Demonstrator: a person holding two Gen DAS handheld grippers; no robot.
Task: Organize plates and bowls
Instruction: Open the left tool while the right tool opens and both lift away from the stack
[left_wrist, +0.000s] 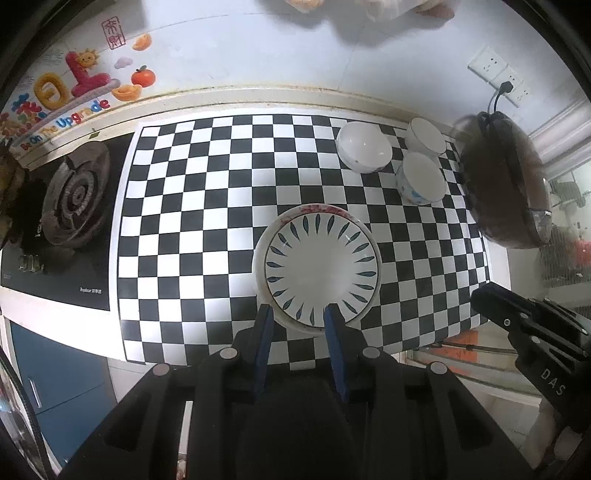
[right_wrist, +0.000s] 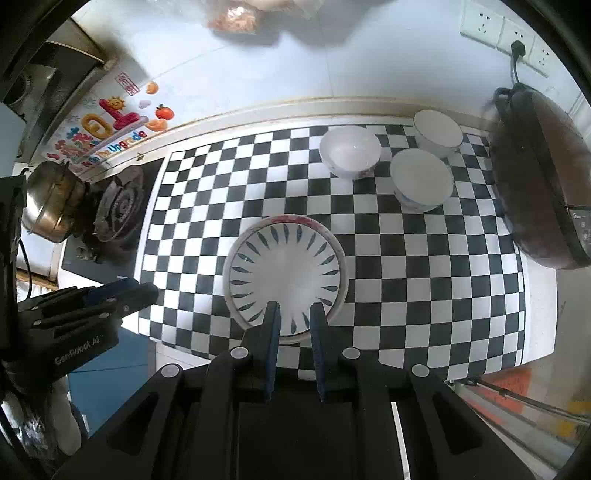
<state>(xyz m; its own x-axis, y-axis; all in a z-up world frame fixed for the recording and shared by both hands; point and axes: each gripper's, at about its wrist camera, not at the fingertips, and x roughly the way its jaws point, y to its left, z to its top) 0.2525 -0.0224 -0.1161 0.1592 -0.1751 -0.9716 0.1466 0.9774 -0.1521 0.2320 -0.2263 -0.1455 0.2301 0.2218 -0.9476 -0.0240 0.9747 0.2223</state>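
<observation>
Seemingly done stacking, the leaf-patterned plate (left_wrist: 321, 266) tops the red-rimmed plate (left_wrist: 317, 210); left gripper (left_wrist: 299, 314) and right gripper (right_wrist: 293, 312), both narrowly parted and empty, next face three loose bowls (right_wrist: 350, 151).

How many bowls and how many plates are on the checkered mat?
Bowls: 3, the plain white bowl, the gold-rimmed bowl and the blue-patterned bowl.
Plates: 2, the leaf-pattern plate stacked on the red-rimmed plate.
Total: 5

Stacked plates (left_wrist: 317, 266) on mat (left_wrist: 192, 229); three bowls (left_wrist: 364, 151) behind right; burner (left_wrist: 75, 195) left
</observation>
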